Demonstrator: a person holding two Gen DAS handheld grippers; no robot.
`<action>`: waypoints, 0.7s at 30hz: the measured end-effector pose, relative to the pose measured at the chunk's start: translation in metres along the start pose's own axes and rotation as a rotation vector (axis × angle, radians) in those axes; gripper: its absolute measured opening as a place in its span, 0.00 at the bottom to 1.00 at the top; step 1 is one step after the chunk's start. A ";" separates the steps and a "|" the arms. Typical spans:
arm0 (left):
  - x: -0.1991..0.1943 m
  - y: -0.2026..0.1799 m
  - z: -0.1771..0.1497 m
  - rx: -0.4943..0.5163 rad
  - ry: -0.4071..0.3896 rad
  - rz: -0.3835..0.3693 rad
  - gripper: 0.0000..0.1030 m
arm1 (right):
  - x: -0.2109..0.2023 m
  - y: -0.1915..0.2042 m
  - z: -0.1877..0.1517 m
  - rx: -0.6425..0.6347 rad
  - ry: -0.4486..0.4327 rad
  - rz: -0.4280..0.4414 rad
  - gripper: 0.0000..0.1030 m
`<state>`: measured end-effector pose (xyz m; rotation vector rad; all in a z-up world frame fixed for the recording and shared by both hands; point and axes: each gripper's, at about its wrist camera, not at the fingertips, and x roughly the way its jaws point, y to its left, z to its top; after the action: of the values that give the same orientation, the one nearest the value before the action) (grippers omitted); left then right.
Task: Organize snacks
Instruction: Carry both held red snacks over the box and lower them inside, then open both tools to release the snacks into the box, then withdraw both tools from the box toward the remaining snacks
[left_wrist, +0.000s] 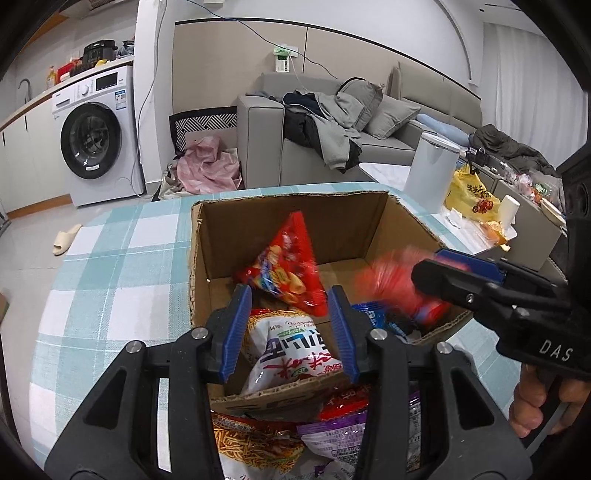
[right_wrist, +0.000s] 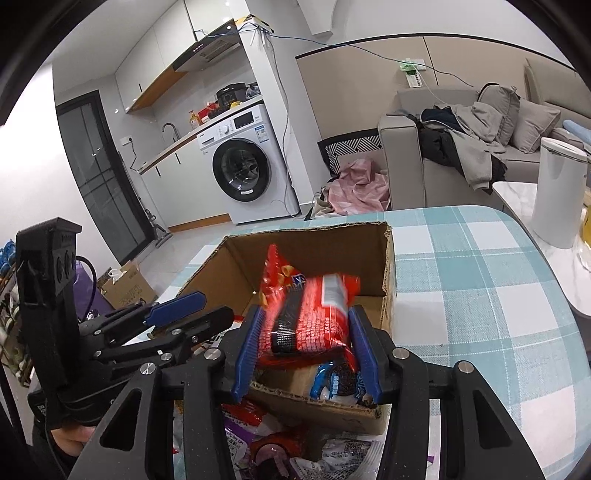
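So this looks somewhere around the middle of the job, going by what's in the box versus what's still out. Starting on the left: that side of the table (left_wrist: 110, 240) with the checked cloth has nothing snack-related on it, just bare cloth up to the cardboard box (left_wrist: 347, 221), which sits toward the middle, flaps open.

The left gripper (left_wrist: 291, 332) hangs over the near edge of the box. Its jaws are narrow, but the blue pads aren't pressing on anything I can see; the white noodle snack bag (left_wrist: 291, 347) lies in the box below the gap rather than pinched in it. So empty, as far as I can tell. Behind it a red chip bag (left_wrist: 284, 266) stands on end inside the box, and a blue cookie pack (left_wrist: 373, 314) lies at the right side of the box floor.

The right gripper (right_wrist: 308, 343) is clamped on a red wafer pack (right_wrist: 317, 317), held above the near-right part of the box, not let go yet. It's blurred in the left view.

Still left: a pile on the table's near edge, in front of the box, including an orange noodle bag (left_wrist: 255, 443), a purple bag (left_wrist: 340, 435) and a few more I can't make out. I'd guess those go in next.
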<state>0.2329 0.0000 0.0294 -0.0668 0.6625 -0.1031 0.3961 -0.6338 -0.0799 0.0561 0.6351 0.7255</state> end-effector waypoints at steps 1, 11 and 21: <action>0.000 0.000 -0.001 0.002 0.000 0.000 0.39 | 0.000 0.001 0.000 -0.004 0.002 0.005 0.46; -0.015 0.002 -0.007 0.002 0.000 0.006 0.46 | -0.013 0.005 -0.004 -0.040 -0.007 -0.007 0.57; -0.060 -0.004 -0.016 0.008 -0.056 -0.002 0.80 | -0.042 0.002 -0.012 -0.025 -0.044 0.008 0.97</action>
<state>0.1760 0.0026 0.0537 -0.0625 0.6058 -0.1053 0.3643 -0.6610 -0.0675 0.0519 0.5839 0.7380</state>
